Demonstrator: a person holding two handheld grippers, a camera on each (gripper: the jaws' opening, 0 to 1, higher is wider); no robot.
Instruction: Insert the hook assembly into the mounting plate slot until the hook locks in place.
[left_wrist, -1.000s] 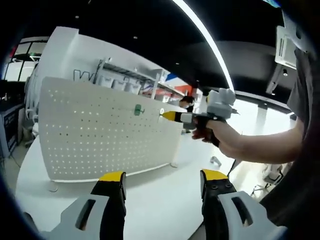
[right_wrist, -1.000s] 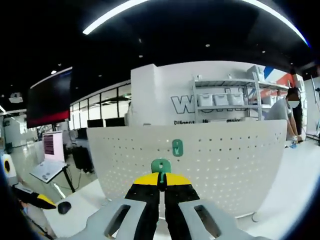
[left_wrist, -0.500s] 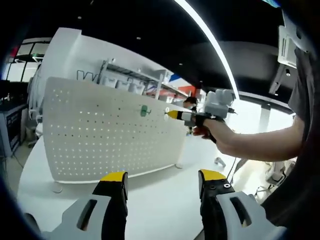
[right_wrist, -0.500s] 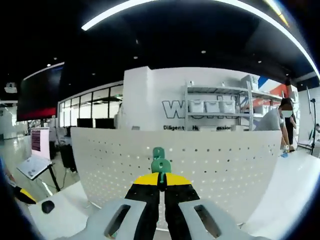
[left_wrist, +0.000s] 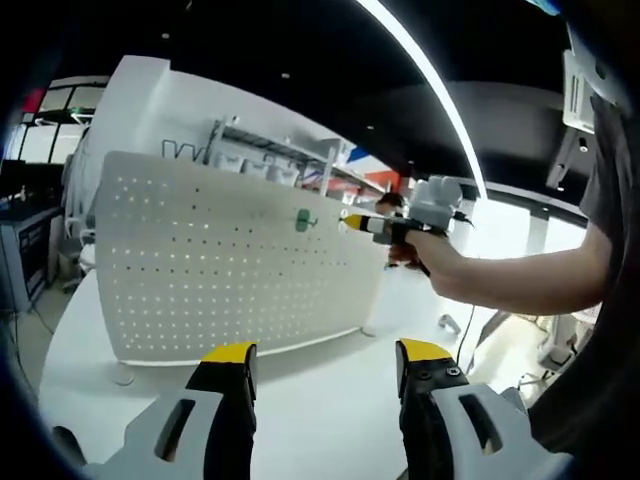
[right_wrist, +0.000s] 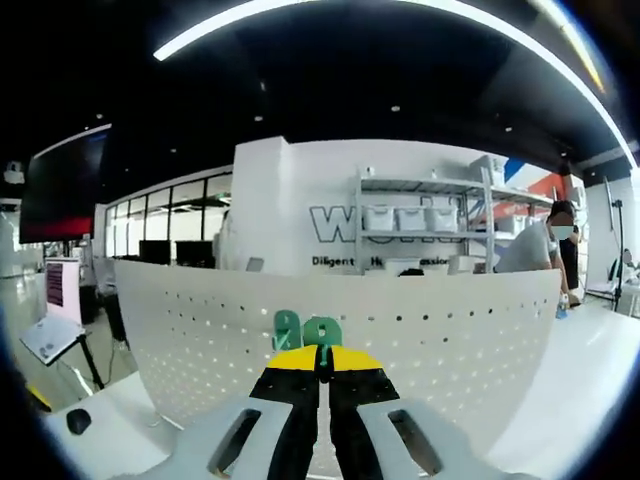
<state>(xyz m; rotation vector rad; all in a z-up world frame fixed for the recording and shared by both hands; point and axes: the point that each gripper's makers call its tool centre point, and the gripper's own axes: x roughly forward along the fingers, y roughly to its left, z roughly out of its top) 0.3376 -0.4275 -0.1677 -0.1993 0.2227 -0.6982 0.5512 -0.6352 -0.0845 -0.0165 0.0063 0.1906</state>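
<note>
R gripper (right_wrist: 321, 352), jaws pressed together, pinches a green hook (right_wrist: 322, 333) at its tips, held up in front of the white pegboard (right_wrist: 420, 330) that stands upright on the white table (left_wrist: 310, 400). A second green hook (right_wrist: 285, 329) sits on the board near its top edge, just beside the held one. L gripper (left_wrist: 322, 362) hangs low over the table w/ jaws spread, holding nothing.

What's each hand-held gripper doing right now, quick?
Left hand-held gripper: open, holding nothing.
Right hand-held gripper: shut on a green hook, near the white pegboard.
</note>
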